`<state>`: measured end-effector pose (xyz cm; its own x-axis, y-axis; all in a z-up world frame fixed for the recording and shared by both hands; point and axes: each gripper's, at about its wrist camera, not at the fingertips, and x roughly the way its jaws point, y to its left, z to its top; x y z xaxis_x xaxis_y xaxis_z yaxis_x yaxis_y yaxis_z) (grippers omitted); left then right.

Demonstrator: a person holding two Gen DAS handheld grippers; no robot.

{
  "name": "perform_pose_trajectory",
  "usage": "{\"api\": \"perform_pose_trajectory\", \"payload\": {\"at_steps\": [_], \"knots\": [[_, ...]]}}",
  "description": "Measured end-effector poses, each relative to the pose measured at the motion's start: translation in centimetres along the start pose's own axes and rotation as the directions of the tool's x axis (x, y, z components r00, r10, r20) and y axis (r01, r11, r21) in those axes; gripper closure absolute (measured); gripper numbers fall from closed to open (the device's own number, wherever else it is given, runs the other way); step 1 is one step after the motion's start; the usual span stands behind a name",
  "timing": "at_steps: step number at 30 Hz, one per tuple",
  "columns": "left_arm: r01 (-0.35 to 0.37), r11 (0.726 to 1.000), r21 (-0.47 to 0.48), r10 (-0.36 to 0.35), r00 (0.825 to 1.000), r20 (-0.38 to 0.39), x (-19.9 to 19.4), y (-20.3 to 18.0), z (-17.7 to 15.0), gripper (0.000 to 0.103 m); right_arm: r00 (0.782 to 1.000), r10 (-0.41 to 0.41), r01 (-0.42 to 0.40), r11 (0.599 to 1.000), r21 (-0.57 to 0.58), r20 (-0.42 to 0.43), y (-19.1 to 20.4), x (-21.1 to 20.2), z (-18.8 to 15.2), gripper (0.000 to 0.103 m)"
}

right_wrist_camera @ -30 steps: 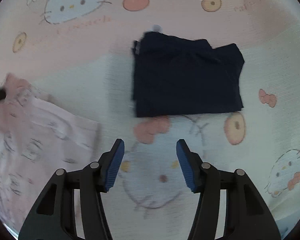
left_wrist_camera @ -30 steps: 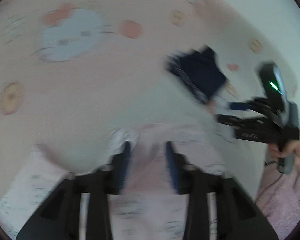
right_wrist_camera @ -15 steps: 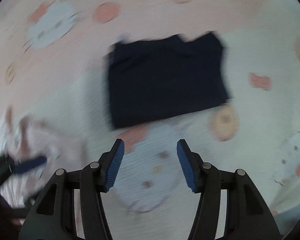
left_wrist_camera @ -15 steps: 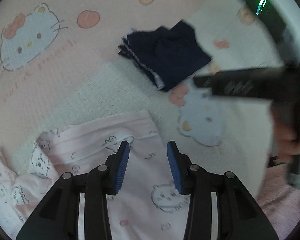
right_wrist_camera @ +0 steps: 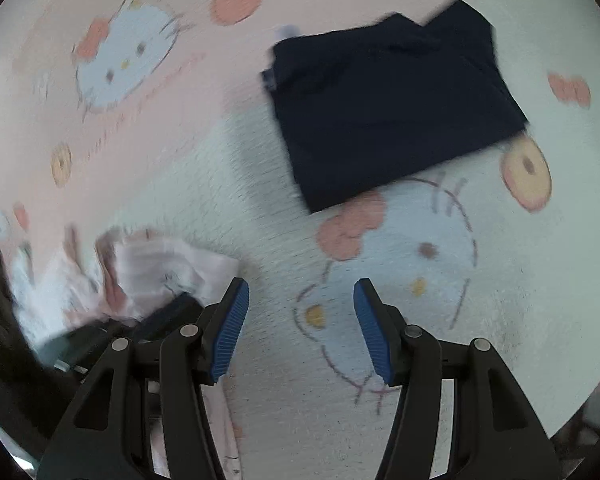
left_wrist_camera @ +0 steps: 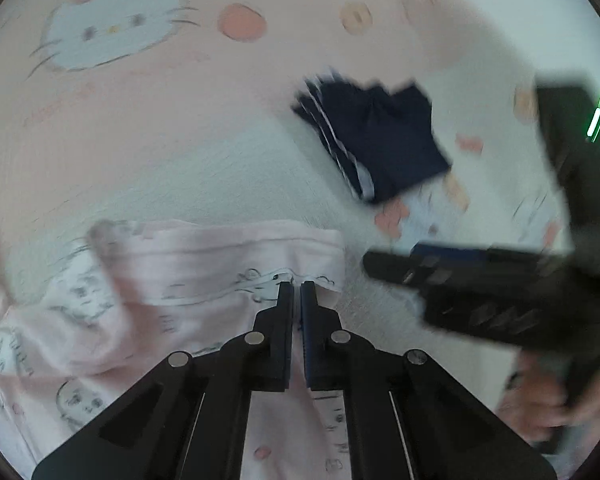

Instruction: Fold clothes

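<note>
The left gripper (left_wrist_camera: 297,286) points steeply down at the pink garment (left_wrist_camera: 204,276). Its jaws are drawn together to a thin slit over the garment's top hem, near the right corner; whether any cloth is pinched between the pads cannot be told, as the fabric there is blurred. The right gripper (right_wrist_camera: 301,308) also tilts steeply down and stands at a middling width, its blue pads (right_wrist_camera: 231,326) apart with nothing between them, only the printed bed cover (right_wrist_camera: 400,360) below. In the left wrist view the right gripper (left_wrist_camera: 388,264) reaches in from the right, level with the hem's corner and just beside it, and the hand (left_wrist_camera: 552,396) that holds it shows blurred at the lower right.

The pink garment lies spread on the cover at the near left, its hem running left to right across the view and its body trailing toward the camera; its left part is bunched and rumpled. Beyond the hem the cover is bare for a good stretch, as it is under and ahead of the right gripper.

The folded navy garment (right_wrist_camera: 388,100) lies farther off, well apart from the pink one, flat, its long side slanting from upper left to lower right, with the stacked fold edges (left_wrist_camera: 336,140) facing the left gripper.
</note>
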<state>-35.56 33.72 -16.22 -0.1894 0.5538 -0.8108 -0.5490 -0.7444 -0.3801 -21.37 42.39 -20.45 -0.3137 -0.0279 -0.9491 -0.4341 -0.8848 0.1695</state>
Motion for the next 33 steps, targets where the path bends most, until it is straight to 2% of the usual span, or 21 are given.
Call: {"api": "perform_pose_trajectory", "payload": {"at_steps": [3, 5, 8, 10, 13, 18, 21, 23, 28, 31, 33], "knots": [[0.119, 0.985, -0.129, -0.112, 0.992, 0.053, -2.0, 2.6, 0.0, 0.099, 1.0, -0.027, 0.027, 0.998, -0.049, 0.011, 1.4, 0.2, 0.0, 0.047], [0.155, 0.966, -0.205, -0.142, 0.987, 0.078, -2.7, 4.8, 0.2, 0.099, 1.0, -0.02, 0.021, 0.999, -0.042, 0.014, 1.0, 0.0, 0.5, 0.047], [0.132, 0.954, -0.271, -0.114, 0.99, 0.078, -2.2, 7.0, -0.2, 0.099, 0.999, -0.042, 0.042, 0.999, -0.011, 0.006, -0.5, -0.6, 0.5, 0.047], [0.145, 0.944, -0.295, -0.128, 0.989, 0.077, -2.9, 8.6, -0.7, 0.099, 0.999, -0.033, 0.033, 0.999, 0.001, -0.017, -1.5, -1.0, 0.1, 0.047], [0.144, 0.95, -0.277, -0.133, 0.989, 0.061, -3.2, 9.1, -1.2, 0.098, 0.999, 0.006, -0.007, 1.0, -0.026, -0.051, -0.9, -0.7, -0.2, 0.047], [0.151, 0.96, -0.235, -0.142, 0.988, 0.056, -2.9, 8.5, -1.2, 0.098, 0.984, 0.16, -0.168, 0.98, -0.103, -0.079, 2.8, -1.1, -1.1, 0.046], [0.139, 0.967, -0.214, -0.132, 0.99, 0.044, -3.1, 8.4, -1.3, 0.098, 0.977, 0.189, -0.202, 0.968, -0.149, -0.097, 5.2, -0.6, -1.7, 0.046], [0.149, 0.968, -0.202, -0.144, 0.989, 0.041, -3.3, 8.5, -1.6, 0.098, 0.974, 0.209, -0.221, 0.962, -0.161, -0.087, 6.3, 0.5, -0.9, 0.046], [0.153, 0.974, -0.169, -0.154, 0.988, 0.008, -3.1, 8.6, -2.5, 0.098, 0.948, 0.307, -0.317, 0.932, -0.176, -0.08, 8.1, -0.7, -1.6, 0.046], [0.166, 0.979, -0.118, -0.172, 0.984, -0.037, -2.4, 7.8, -3.0, 0.098, 0.958, 0.266, -0.281, 0.944, -0.172, -0.106, 8.6, 0.2, -1.8, 0.035], [0.164, 0.984, -0.075, -0.169, 0.983, -0.072, -2.0, 7.0, -3.4, 0.098, 0.964, 0.247, -0.261, 0.946, -0.192, -0.095, 9.4, 0.8, -1.9, 0.031]]}}
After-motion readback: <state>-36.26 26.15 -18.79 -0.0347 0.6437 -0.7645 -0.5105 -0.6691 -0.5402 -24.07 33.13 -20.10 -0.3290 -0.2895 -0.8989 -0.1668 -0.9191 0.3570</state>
